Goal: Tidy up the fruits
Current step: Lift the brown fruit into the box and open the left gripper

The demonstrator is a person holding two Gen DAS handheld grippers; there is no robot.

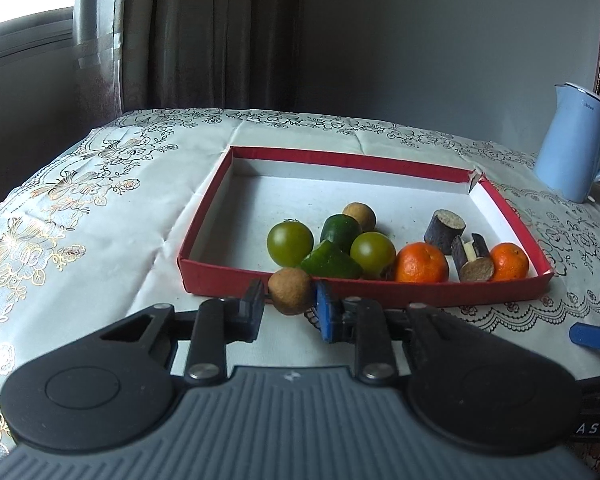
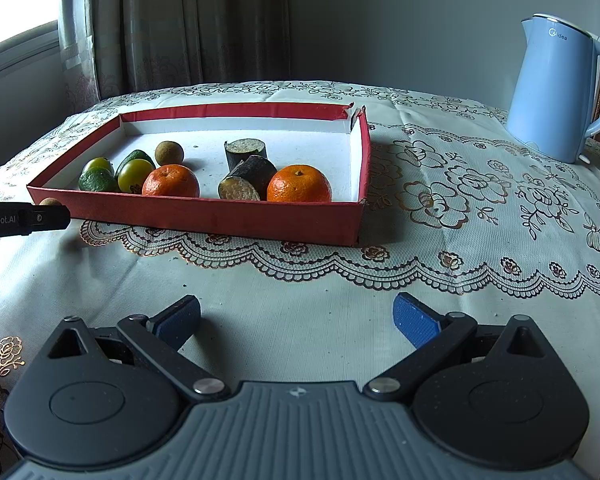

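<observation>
My left gripper (image 1: 291, 300) is shut on a small round brown fruit (image 1: 291, 291), held just in front of the near wall of the red tray (image 1: 220, 280). Inside the tray lie another brown fruit (image 1: 359, 216), two green tomatoes (image 1: 290, 243), two dark green fruit pieces (image 1: 331, 265), two oranges (image 1: 421, 263) and two dark sugarcane chunks (image 1: 444, 231). In the right wrist view the held brown fruit (image 2: 51, 202) peeks out behind the left gripper's finger (image 2: 40, 218) at the tray's (image 2: 220, 216) near left corner. My right gripper (image 2: 296, 322) stands open over bare cloth, with nothing between its fingers.
A light blue electric kettle (image 2: 556, 88) stands at the back right of the table. A cream tablecloth with gold flower print (image 2: 480, 200) covers the table. Curtains (image 1: 188, 32) and a window hang behind. The right gripper's blue pad (image 1: 592, 337) shows at the right edge.
</observation>
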